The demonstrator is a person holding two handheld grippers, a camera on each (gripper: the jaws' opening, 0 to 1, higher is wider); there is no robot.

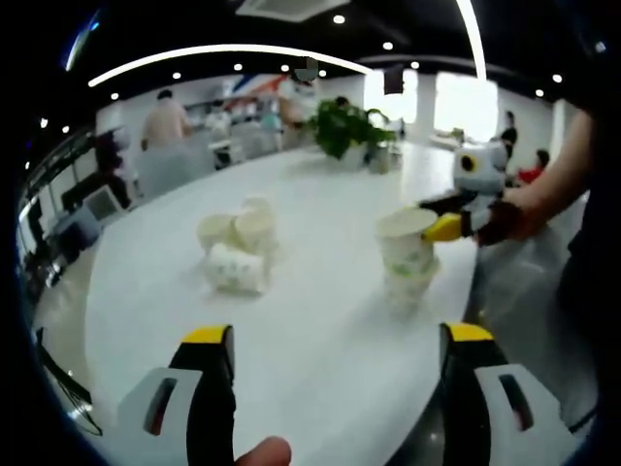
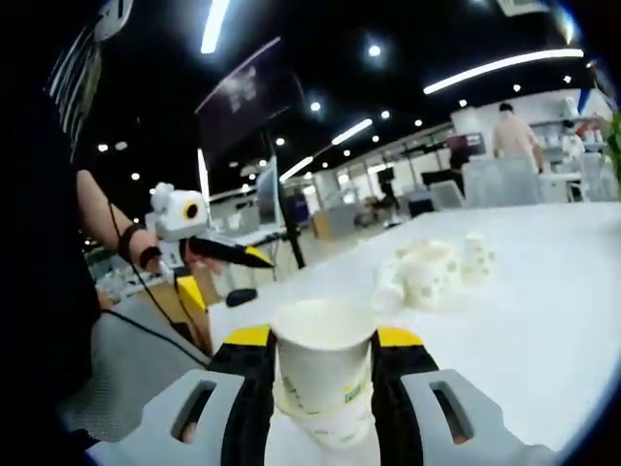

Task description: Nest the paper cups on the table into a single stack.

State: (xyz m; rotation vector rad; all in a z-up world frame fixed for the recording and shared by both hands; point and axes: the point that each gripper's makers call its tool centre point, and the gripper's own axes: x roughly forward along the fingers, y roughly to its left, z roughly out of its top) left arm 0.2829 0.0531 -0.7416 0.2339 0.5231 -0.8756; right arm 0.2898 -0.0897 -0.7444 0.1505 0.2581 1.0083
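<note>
Here, a stack (image 2: 323, 374) of nested paper cups stands upright on the white table (image 2: 543, 320), near its edge; at least two cups can be counted in it, the exact number unclear. The right gripper (image 2: 323, 361) has its two yellow-tipped jaws closed against the top cup's sides. In the left gripper view the same stack (image 1: 408, 257) shows at the right, with the right gripper (image 1: 448, 225) reaching in at its rim from a person's hand (image 1: 514, 216).

A loose cluster (image 1: 238, 248) of about four cups lies near the table's middle, well apart from the stack; at least one lies on its side, and they touch one another. The left gripper (image 1: 338, 351) hovers over bare table, jaws wide apart, holding nothing.

Beyond stand a potted plant (image 1: 342, 126) and several people.
</note>
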